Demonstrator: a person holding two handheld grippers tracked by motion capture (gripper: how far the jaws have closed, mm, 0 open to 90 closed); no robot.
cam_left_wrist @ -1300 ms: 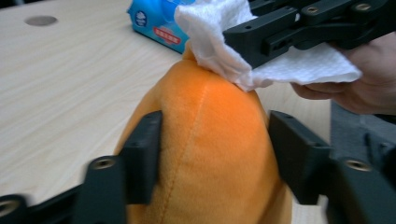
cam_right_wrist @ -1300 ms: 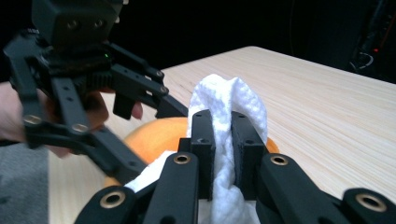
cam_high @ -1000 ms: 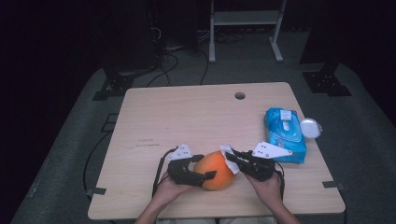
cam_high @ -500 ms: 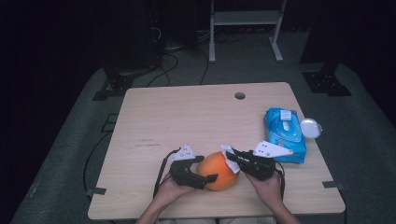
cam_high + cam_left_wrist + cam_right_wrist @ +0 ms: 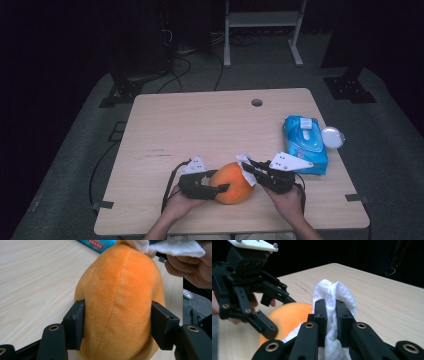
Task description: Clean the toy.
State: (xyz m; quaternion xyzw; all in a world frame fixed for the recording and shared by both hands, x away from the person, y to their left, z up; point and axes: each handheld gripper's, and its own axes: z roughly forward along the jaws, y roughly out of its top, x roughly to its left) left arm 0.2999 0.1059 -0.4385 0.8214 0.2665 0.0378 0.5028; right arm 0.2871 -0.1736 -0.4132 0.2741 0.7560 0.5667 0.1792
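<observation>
Low in the middle of the high view, the round orange plush toy (image 5: 232,183) rests on the pale wooden tabletop (image 5: 210,125); the left claw (image 5: 220,182) has just been closing on it, and its pads now press the toy's flanks, apparently to steady it. The right claw (image 5: 331,312) is clenched on a folded white cloth wipe (image 5: 334,292), held against the toy's upper right, likely for wiping. A blue wipes pack (image 5: 305,142) lies at the right.

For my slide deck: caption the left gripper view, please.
Left gripper jaws, just closing, clamp orange plush toy on wooden table; white wipe touches its far end.
</observation>
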